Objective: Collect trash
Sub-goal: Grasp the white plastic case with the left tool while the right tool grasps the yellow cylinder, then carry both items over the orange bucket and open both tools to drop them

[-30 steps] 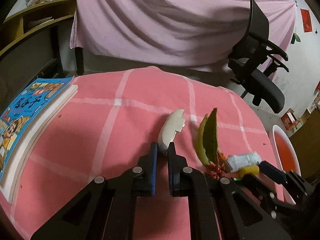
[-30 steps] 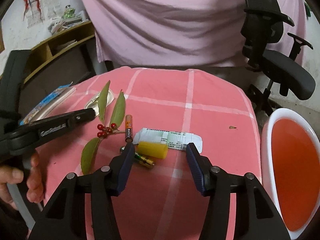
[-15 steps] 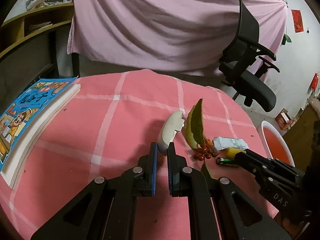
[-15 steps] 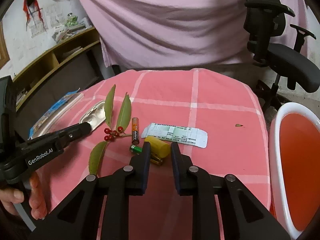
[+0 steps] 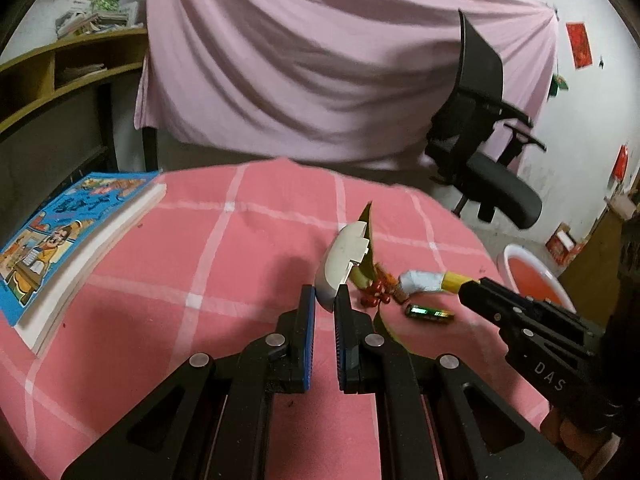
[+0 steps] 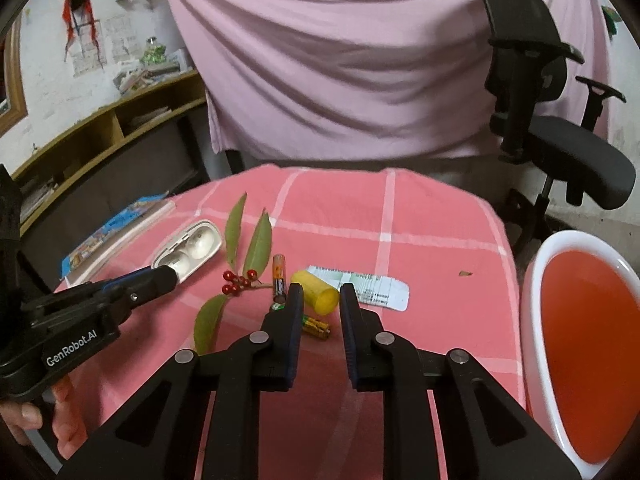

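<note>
My left gripper is shut on the end of an open white earbud case, which tilts up off the pink checked cloth. The right wrist view shows that same gripper holding the case from the left. My right gripper is shut on a yellow cap, seen at its tip from the left wrist. On the cloth around it lie a leaf sprig with red berries, an orange battery, a green battery and a white paper strip.
A white basin with a red inside stands beyond the table's right edge. A blue picture book lies at the left edge. A black office chair and a pink draped sheet stand behind the table. A hand grips the left tool.
The right gripper's jaws went from wide apart to closed around the yellow cap. The left gripper shifted sideways and slightly up, with the white case still held.
</note>
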`<state>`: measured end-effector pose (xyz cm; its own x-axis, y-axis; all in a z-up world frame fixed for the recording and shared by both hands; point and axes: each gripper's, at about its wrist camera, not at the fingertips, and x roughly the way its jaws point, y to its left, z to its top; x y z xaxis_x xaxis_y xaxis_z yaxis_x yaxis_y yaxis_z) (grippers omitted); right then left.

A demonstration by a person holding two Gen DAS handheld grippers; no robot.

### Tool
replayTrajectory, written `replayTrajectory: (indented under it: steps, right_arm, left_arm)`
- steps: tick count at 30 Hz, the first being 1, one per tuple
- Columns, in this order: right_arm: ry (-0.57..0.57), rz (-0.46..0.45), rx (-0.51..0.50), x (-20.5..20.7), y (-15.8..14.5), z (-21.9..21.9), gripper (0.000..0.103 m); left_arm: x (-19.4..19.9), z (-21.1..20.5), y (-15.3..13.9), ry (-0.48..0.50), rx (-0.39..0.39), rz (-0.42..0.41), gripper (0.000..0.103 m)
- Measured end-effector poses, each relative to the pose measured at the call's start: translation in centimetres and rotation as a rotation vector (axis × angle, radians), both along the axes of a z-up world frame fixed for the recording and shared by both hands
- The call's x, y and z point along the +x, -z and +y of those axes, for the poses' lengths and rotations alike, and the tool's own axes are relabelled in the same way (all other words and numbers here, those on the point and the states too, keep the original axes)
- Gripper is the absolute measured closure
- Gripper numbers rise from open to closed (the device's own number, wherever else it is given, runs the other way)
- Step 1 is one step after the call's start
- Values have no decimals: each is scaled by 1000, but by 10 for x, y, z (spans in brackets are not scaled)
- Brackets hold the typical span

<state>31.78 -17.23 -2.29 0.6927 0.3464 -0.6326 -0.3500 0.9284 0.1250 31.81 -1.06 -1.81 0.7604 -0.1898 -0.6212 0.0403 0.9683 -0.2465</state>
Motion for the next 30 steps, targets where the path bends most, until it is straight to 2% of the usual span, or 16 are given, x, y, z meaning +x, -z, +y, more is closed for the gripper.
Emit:
replayTrajectory:
  steps: [7, 15, 19, 23, 30]
  right_arm:
    - [15, -84, 34, -10, -10, -7, 87]
    - [45, -346, 133, -54, -37, -27, 87]
    - [67, -436, 135, -69, -46, -34, 87]
    - [97, -505, 116, -77, -53, -43, 87]
    - [212, -531, 133, -83, -55, -81, 87]
  left_arm:
    - [-12, -1, -12, 21, -66, -123, 96]
    - [-43, -14, -30, 40, -30, -326, 96]
    - [-59, -30, -37, 89, -13, -419, 96]
    - [-64, -41, -41, 120, -70, -431, 96]
    - [-56, -86, -57, 196, -77, -449, 96]
